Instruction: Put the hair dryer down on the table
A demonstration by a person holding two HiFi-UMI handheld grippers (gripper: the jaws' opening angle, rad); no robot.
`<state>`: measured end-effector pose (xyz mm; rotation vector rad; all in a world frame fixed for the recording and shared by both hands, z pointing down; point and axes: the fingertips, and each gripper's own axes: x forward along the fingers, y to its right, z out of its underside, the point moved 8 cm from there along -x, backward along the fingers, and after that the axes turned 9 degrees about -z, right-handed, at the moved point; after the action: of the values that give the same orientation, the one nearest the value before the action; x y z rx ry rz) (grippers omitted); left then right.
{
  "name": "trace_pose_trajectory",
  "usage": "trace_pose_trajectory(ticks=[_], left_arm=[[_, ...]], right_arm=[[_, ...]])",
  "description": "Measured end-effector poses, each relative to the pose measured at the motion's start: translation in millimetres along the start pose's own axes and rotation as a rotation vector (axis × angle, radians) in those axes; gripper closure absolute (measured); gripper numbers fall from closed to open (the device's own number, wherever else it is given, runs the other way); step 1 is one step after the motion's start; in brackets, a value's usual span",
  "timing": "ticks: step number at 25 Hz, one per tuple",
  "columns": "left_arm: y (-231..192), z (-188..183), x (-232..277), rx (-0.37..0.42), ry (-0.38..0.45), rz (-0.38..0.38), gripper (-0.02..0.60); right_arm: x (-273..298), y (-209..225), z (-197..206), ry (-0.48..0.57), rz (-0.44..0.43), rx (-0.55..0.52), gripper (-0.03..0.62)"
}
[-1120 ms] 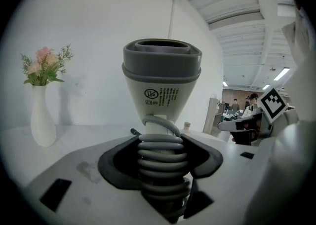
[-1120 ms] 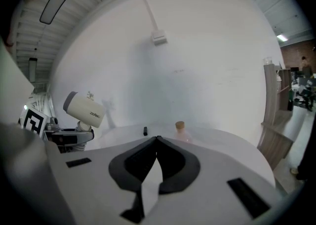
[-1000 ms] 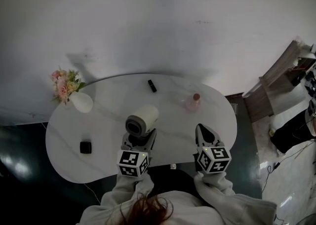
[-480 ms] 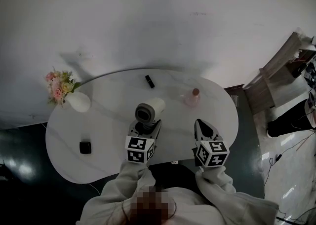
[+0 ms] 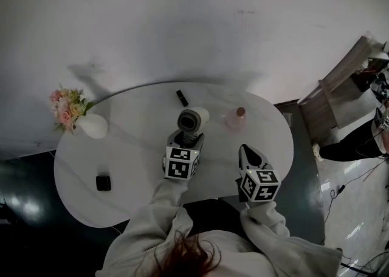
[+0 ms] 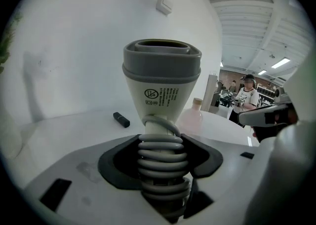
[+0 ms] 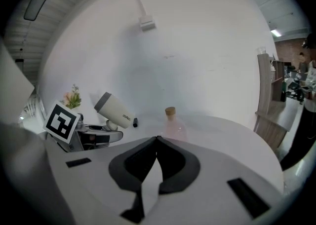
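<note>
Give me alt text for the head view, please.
The left gripper holds a hair dryer over a white table; the right gripper hangs beside it, jaws shut. A flower vase and pink bottle stand on the table.

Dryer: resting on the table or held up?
Held up. The left gripper clamps the dryer by its cord-wrapped handle; the right gripper view shows it above the table.

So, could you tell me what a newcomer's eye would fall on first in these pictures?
The cream hair dryer, clamped by its cord-wrapped handle in the left gripper, stands out over the middle of the white table. Next come the pink flowers at the table's left edge and the pink bottle just right of the dryer.
</note>
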<state>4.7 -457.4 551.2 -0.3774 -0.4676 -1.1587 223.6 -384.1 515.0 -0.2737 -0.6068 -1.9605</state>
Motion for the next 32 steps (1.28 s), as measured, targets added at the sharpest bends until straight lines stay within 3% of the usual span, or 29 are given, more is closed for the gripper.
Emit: trace_pose_trajectory(ticks=[12,17,25,32], left_arm=[[9.7,-1.5,55.5,0.016,-0.14,-0.002,0.341],[7.5,-0.4,68.4,0.024,-0.213,-0.041,0.341],[8.8,3.1,83.7,0.08,-0.31,-0.065,0.339],[9.2,3.9,85.8,0.083,-0.329,-0.041,0.339]], right_arm=[[5.5,10.2,5.2,-0.025,0.017,0.041,0.545],[2.8,15.0,8.5,-0.034,0.031,0.055,0.545],[1.6,16.8,11.7,-0.032,0.032,0.07,0.545],[-0.4,16.6,16.4,-0.032,0.032,0.085,0.545]])
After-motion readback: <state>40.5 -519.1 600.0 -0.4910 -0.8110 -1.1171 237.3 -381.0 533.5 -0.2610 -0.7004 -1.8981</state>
